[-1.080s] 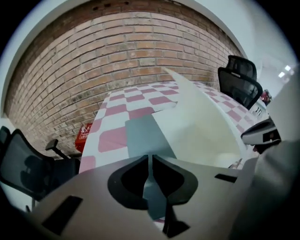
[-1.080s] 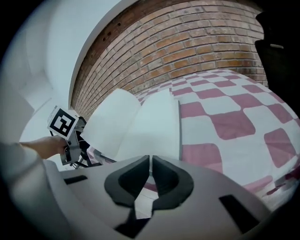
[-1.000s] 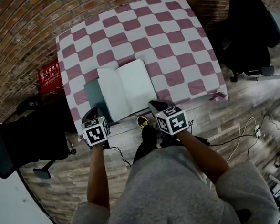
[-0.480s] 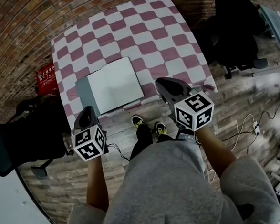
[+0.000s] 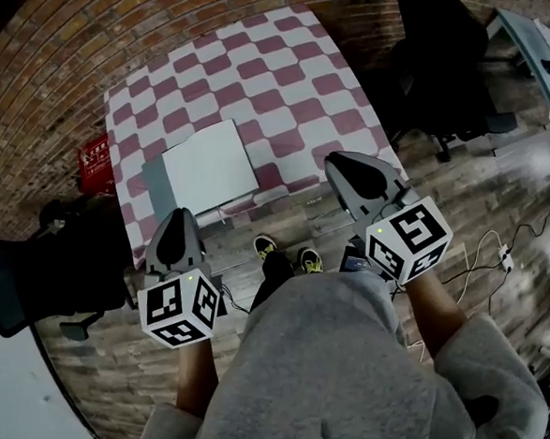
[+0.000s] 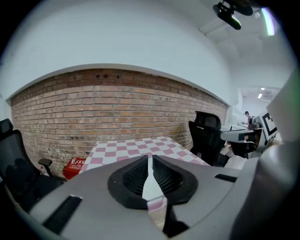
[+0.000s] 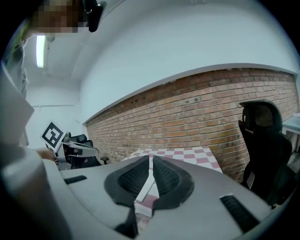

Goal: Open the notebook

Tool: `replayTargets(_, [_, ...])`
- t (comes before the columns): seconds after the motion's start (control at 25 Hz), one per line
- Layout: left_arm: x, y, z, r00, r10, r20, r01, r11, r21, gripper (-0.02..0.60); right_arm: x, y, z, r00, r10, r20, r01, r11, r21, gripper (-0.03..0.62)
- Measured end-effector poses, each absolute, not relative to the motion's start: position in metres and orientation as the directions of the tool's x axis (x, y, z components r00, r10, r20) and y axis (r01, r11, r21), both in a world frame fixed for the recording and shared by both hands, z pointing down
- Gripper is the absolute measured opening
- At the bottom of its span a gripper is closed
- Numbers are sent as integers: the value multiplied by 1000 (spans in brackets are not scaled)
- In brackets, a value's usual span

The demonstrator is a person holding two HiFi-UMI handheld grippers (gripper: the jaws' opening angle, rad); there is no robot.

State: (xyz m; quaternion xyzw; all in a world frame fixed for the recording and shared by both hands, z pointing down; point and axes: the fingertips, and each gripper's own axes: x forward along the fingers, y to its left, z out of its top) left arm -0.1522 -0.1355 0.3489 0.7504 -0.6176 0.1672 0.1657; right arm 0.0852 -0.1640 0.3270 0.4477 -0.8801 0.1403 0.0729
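The notebook [image 5: 208, 167] lies with its white pages up, seemingly open, near the front edge of the checkered table [image 5: 295, 65]. The left gripper [image 5: 176, 224] and the right gripper [image 5: 340, 167] both hover clear of it, with jaws closed together and nothing between them. Nothing holds the pages down, so I think a stiff spine could flip the cover back. A careless low pass could also push the notebook off the edge.

Notebook [image 5: 208, 167]: open and flat, white pages facing up, with a grey cover showing along its left side. It lies slightly askew on the near left part of the pink-and-white checked table [image 5: 294, 84], close to the edge nearest me.
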Motion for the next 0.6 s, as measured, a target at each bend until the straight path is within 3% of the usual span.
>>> replayTargets(0.24, [-116,-107,316,194,-907,373,-980,-199,25,37,105,-136,302,-597,-778,193,-801,571,-179,43])
replayTargets(0.6, [-101,-70,306,179,-921,346,-982,-189,6,37,121,-104,295,-595,-788,159,-802,572,-171,43])
